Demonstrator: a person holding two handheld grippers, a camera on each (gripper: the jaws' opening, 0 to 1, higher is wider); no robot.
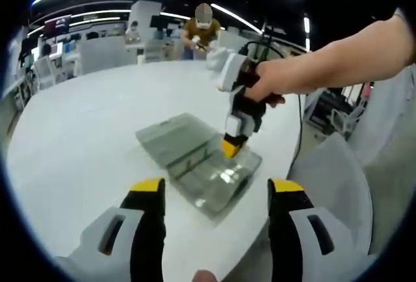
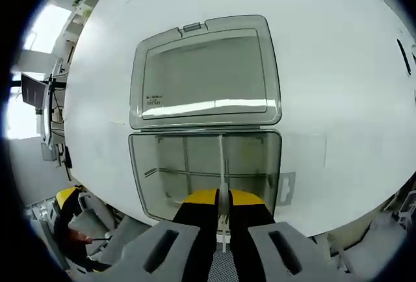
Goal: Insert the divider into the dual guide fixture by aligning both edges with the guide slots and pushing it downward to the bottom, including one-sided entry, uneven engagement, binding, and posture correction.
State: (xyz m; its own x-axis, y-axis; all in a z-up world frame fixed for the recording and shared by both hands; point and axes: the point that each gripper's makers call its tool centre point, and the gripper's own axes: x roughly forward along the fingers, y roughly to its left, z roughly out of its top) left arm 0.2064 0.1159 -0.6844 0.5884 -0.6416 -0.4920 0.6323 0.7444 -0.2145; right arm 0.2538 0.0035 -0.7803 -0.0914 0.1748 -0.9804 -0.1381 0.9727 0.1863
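Right tongs [image 2: 222,203] pinch the divider [image 2: 223,165], long axis pointing toward the box's [image 2: 270,165] open lid [image 2: 205,67]; left tongs [image 1: 216,194] spread.

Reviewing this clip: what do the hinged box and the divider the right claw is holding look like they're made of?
Hinged box: looks like clear, slightly smoky rigid plastic with a glossy finish; the white table shows through it and ceiling lights streak across its open lid.

Divider: a thin, pale translucent sheet, probably the same plastic. It is seen edge-on between the shut jaws of the right claw, so its finish is unclear.
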